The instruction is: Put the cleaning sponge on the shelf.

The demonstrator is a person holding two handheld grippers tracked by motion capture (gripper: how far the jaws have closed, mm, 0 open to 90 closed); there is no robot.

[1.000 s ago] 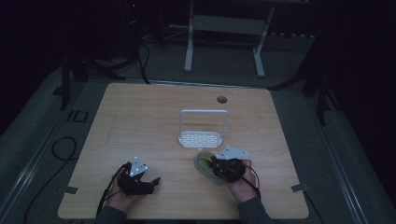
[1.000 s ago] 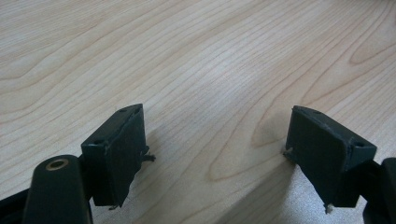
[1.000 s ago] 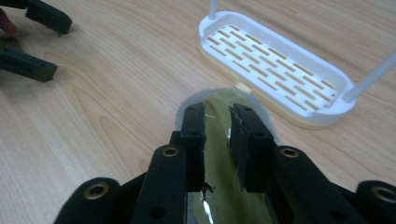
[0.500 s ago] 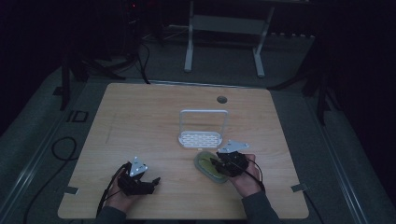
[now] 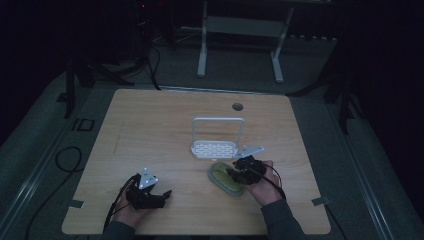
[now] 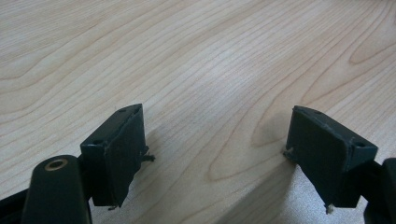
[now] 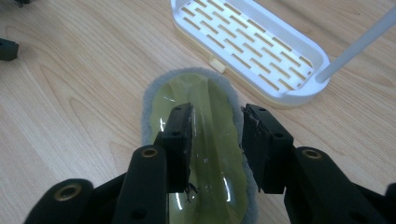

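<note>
Right claw (image 7: 215,140) hovers over the yellow-green scrubber (image 7: 205,140), jaws part-open and straddling its raised glossy handle without pressing on it; they have just been opening, with the handle between them. Going by size: the wooden surface (image 5: 150,125) carries a white slotted caddy (image 5: 216,149) with a tall hoop handle, and the scrubber lies just in front of it, near but apart, flat on its grey pad.

To take the scrubber well, I judge the claw should sink a little more, stay centred on the ridge and squeeze across the narrow width, since the slick plastic could slip.

Right hand (image 5: 260,182) points the claw toward the caddy and down. Left claw (image 5: 150,192) rests low on the surface, well apart, jaws wide and empty.
</note>
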